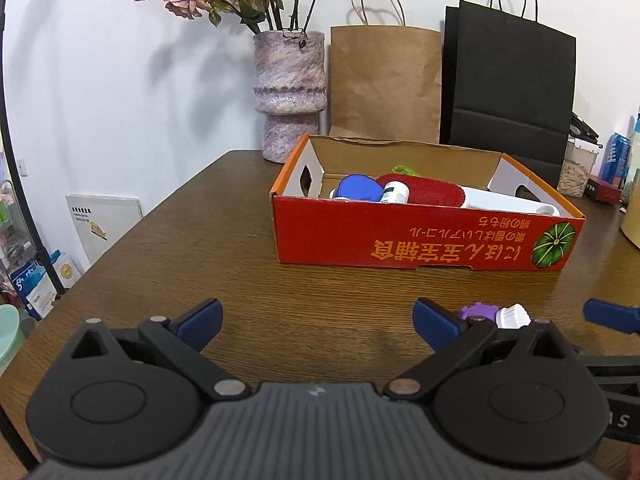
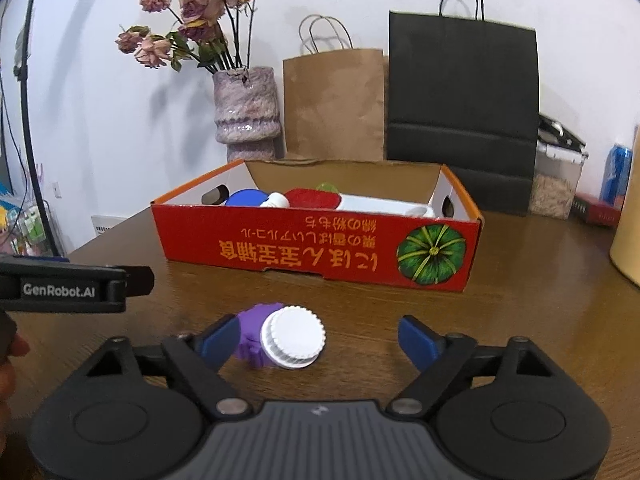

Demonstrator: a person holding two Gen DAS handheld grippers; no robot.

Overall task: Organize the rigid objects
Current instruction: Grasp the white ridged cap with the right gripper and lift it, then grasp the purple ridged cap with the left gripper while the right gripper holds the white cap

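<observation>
A white ribbed cap on a purple toothed piece (image 2: pixel 292 336) lies on the wooden table, between the fingers of my right gripper (image 2: pixel 318 332). The purple side sits against the left pad, while the right pad stands well away, so the gripper is open. My left gripper (image 1: pixel 318 316) is open over bare table with nothing between its fingers; the same purple and white piece (image 1: pixel 512 316) shows just past its right finger. Behind stands a red cardboard box (image 2: pixel 304 248) holding a blue lid (image 1: pixel 358 188), a small white bottle (image 1: pixel 394 193), a red oval item (image 1: pixel 424 190) and a long white item (image 1: pixel 508 200).
A purple vase of dried roses (image 1: pixel 288 92), a brown paper bag (image 1: pixel 384 84) and a black paper bag (image 1: pixel 508 92) stand behind the box. A clear food container (image 2: pixel 554 184) and a blue can (image 2: pixel 618 176) are at the back right. The table edge (image 1: pixel 132 232) runs down the left.
</observation>
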